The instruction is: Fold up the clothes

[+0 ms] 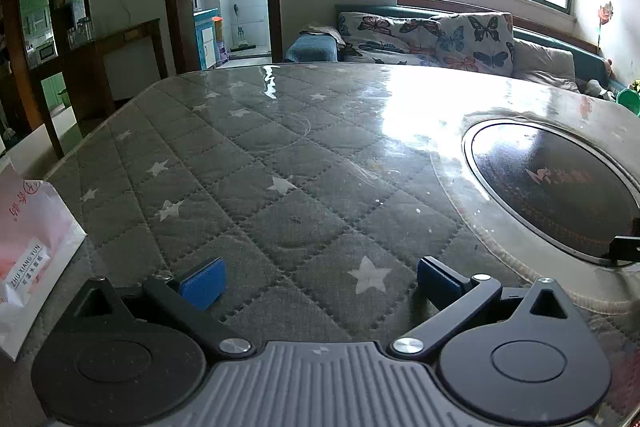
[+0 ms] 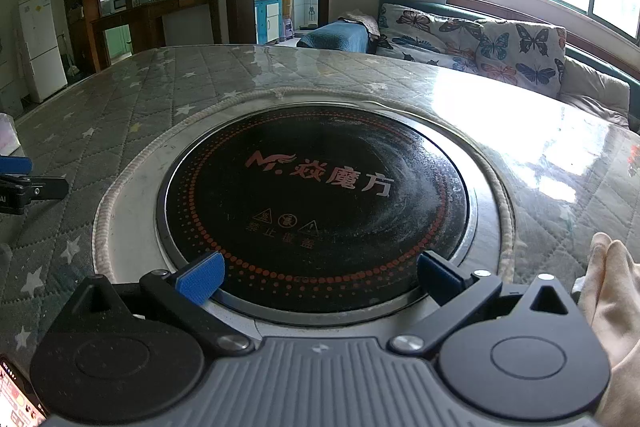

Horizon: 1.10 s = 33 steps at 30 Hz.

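My left gripper (image 1: 320, 281) is open over the grey quilted star-pattern table cover (image 1: 248, 187), with nothing between its blue pads (image 1: 202, 283). My right gripper (image 2: 320, 275) is open too, hanging above the near rim of the round black induction cooker (image 2: 316, 195) set into the table. Nothing sits between its pads (image 2: 202, 277). A pale cream fabric (image 2: 612, 311) shows at the right edge of the right wrist view, beside that gripper; I cannot tell whether it is a garment or a glove. No other clothing is in view.
A white and pink paper package (image 1: 28, 259) lies at the table's left edge. A phone (image 2: 20, 401) sits at the near left corner. Beyond the table stand a sofa with butterfly cushions (image 1: 432, 35), a wooden counter (image 1: 120, 63) and a doorway.
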Tool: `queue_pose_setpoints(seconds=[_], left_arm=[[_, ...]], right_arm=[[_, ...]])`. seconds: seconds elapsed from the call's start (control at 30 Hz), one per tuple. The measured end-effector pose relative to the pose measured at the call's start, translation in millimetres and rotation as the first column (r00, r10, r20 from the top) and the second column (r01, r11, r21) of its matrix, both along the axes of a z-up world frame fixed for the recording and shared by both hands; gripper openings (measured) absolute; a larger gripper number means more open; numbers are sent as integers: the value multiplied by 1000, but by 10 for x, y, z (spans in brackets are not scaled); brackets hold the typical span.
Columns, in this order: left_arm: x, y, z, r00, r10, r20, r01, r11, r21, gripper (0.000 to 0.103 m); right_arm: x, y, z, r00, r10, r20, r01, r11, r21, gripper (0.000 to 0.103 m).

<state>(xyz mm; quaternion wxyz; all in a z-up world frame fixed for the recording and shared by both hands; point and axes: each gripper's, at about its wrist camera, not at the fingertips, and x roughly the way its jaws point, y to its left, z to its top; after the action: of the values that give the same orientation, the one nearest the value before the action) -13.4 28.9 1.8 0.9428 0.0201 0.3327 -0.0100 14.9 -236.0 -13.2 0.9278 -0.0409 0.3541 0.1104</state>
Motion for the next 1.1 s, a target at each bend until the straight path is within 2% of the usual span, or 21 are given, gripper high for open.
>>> queue_pose_setpoints(seconds=[1.1], left_arm=[[16,39,11,1000,-2,-2,2,1000,-3,103]], right_arm=[[-8,1,8,1000,0,0,0,1000,0,103]])
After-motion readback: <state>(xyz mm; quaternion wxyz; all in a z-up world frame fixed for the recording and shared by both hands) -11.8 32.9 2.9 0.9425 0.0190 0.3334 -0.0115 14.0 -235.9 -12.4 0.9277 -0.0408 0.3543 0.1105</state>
